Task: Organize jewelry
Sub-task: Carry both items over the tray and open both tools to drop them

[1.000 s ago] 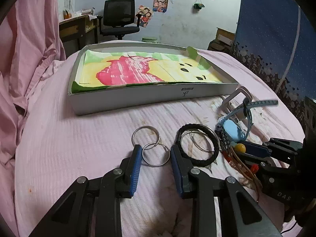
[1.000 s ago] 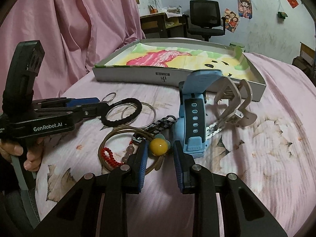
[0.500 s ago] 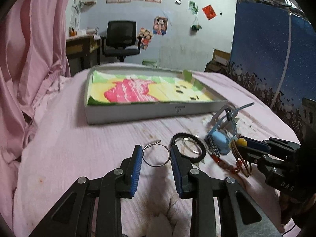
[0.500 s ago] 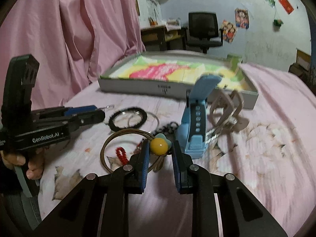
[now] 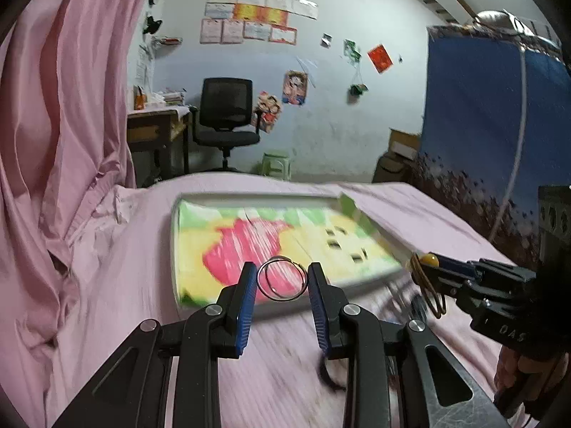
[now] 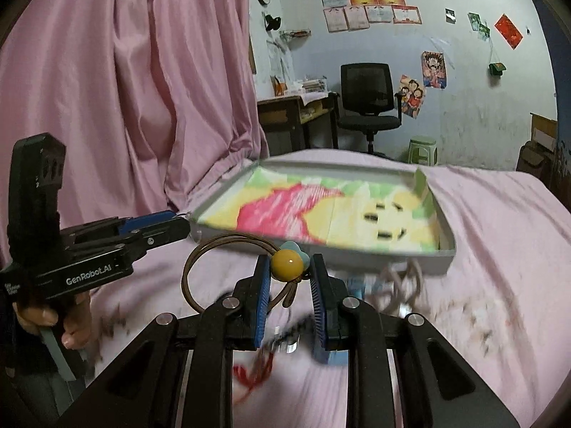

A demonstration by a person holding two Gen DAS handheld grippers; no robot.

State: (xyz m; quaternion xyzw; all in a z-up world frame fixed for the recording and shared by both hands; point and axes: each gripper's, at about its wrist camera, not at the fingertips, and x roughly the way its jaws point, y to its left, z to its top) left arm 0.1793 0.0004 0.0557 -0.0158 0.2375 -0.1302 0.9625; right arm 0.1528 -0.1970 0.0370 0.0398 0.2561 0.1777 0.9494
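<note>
Both pieces have just come up off the bed: the left gripper (image 5: 282,281) fingers pinch the linked metal rings (image 5: 282,278), the right gripper (image 6: 289,278) fingers clamp the yellow-beaded bangle (image 6: 228,267), both now short of the lined tray (image 6: 444,246).

Bed jewelry (image 6: 285,342) blurred (unidentifiable).

My left gripper (image 6: 178,223) reads "GenRobot.AI" in white along its black body; the wall papers are too blurred.

Pale blue wall (image 5: 342,107) with posters; black office chair (image 5: 226,114); wooden desk (image 5: 153,132); pink curtain (image 5: 60,125).
</note>
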